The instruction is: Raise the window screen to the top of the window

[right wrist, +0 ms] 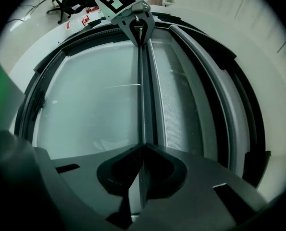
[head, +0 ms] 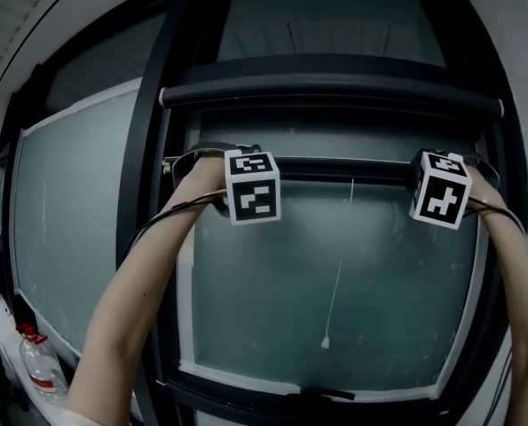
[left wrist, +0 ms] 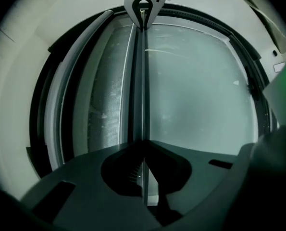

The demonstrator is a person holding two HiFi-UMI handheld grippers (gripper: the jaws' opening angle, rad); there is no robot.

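Left claw (left wrist: 143, 146) and right claw (right wrist: 142, 148) each pinch the thin bottom bar (head: 343, 169) of the window screen (head: 334, 136), one toward each end. That bar sits level, high in the window frame (head: 153, 193), near the dark roller housing (head: 334, 94). Only a short strip of the screen shows between them.

Two grippers (left wrist: 143, 176) (right wrist: 142, 176), two marker cubes (head: 252, 187) (head: 441, 189), one screen bar (head: 343, 169), one pull cord (head: 337, 278), one bottle (head: 40, 364), two forearms (head: 148, 278) (head: 523, 282)
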